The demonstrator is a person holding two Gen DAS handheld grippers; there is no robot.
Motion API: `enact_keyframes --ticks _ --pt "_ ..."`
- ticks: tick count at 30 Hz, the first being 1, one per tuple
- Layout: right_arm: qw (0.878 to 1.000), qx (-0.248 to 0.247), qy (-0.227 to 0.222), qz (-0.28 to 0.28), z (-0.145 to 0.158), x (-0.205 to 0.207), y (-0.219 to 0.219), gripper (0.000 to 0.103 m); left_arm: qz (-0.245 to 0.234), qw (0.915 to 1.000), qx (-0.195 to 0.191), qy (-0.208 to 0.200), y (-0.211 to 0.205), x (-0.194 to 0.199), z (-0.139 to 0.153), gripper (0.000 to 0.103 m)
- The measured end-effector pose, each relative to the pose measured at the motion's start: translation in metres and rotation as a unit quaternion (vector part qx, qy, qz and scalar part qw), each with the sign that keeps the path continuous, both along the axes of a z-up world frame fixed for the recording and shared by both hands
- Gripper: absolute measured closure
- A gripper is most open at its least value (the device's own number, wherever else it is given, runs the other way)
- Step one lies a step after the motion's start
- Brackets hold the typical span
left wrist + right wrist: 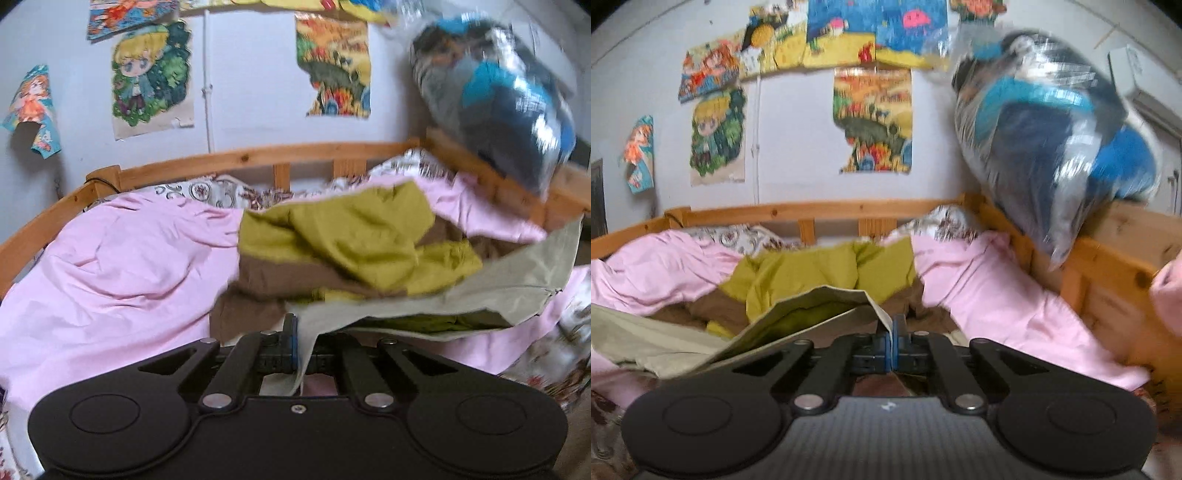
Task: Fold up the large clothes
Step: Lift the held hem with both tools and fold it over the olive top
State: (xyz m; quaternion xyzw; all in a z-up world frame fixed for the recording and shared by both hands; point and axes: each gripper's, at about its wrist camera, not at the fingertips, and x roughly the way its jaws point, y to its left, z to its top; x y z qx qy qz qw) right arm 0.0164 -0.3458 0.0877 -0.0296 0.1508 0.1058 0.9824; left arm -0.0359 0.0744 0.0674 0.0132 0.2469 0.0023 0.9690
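Garment [424, 299] edge between both claws' fingers

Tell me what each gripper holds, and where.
Left gripper and right gripper each pinch the beige edge of the olive-and-brown garment, one at each end.

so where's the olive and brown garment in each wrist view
Left wrist: the garment lies centre-right on the pink sheet, its pale edge clamped by the left gripper.
Right wrist: the garment lies centre-left, its edge in the right gripper.
Shared landmark: plastic-wrapped bundle, upper right.
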Motion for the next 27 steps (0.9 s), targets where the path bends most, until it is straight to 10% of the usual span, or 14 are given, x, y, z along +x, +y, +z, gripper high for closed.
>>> enact_keyframes --ticks 10,19,27 --pt "0.996 -0.006 -0.093 -0.006 0.063 -0.049 0.009 0.101 0.002 0.9986 -0.033 -0.041 0.018 -0.017 0.07 0.103" --pt "0.993 -0.048 -0.107 0.001 0.09 0.095 0.051 0.101 0.052 0.9976 -0.046 0.001 0.043 0.134 0.095 0.103" --pt "0.991 -0.113 -0.063 -0.011 0.049 0.249 0.079 0.101 0.076 0.9949 -0.036 0.054 0.063 0.294 0.046 0.102"
